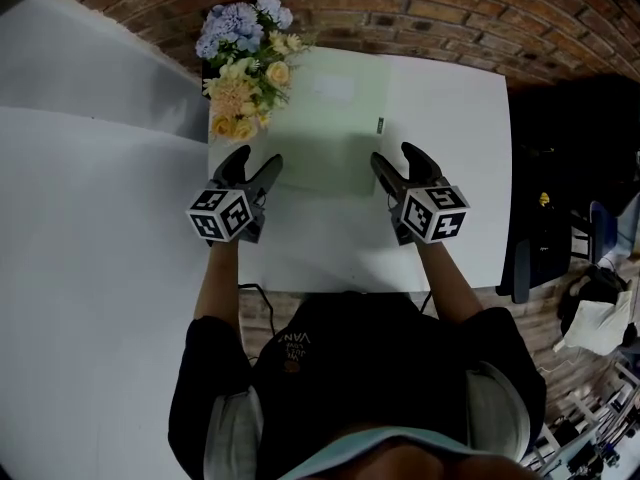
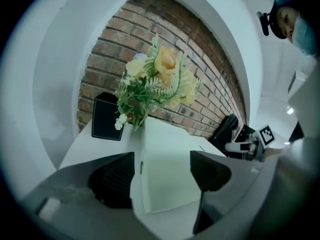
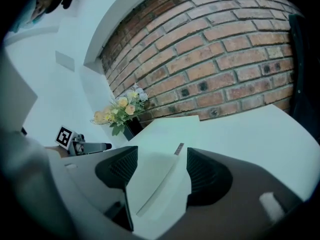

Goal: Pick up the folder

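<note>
A pale green folder (image 1: 325,128) lies flat on the white table (image 1: 450,168), its near edge toward me. My left gripper (image 1: 256,160) is at the folder's near left corner, jaws open. In the left gripper view that corner of the folder (image 2: 167,179) shows in the gap of the open left gripper (image 2: 162,159), and the pads stand off it. My right gripper (image 1: 397,156) is open at the near right corner. In the right gripper view the folder's right edge (image 3: 160,184) runs between the spread jaws of the right gripper (image 3: 161,156), untouched. A small dark tab (image 1: 380,124) sits on that edge.
A bouquet in a black vase (image 1: 245,58) stands at the table's back left corner, just beside the folder. A brick wall (image 1: 420,8) runs behind the table. A black chair (image 1: 530,238) is off the table's right side. A white panel (image 1: 90,218) lies to the left.
</note>
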Available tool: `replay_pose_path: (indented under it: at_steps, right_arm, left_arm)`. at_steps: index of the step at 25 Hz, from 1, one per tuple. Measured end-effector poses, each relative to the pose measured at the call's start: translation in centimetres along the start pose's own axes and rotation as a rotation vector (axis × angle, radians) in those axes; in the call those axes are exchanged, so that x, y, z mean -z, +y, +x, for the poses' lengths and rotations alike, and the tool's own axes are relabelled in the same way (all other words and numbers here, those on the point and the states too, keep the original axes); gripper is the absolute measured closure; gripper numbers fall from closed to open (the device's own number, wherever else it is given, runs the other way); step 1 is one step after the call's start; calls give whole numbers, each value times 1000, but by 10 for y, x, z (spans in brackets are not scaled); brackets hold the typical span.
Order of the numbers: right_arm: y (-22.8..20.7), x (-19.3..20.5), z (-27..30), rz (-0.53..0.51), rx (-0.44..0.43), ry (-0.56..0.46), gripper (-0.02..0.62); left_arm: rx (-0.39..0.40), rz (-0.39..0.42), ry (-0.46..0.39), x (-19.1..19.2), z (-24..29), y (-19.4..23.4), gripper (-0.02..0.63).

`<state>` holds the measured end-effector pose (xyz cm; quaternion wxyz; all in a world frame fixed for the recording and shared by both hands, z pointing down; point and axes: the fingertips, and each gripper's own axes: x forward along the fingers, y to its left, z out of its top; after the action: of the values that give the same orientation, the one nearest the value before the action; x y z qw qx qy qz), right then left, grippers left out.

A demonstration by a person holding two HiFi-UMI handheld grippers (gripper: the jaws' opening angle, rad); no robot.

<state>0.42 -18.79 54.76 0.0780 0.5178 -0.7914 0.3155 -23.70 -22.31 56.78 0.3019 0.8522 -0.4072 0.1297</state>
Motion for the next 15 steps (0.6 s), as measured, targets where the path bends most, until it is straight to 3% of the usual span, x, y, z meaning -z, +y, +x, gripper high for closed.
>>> replay_pose_path:
  at_steps: [9,15]
  right_arm:
    - [-13,20,30,77,-10,74,264]
    - [-13,28,48,151,-51,116,227]
  left_arm:
    - [13,-67,95,6,26,18,249]
    - [46,-58,155,10,40,18,248]
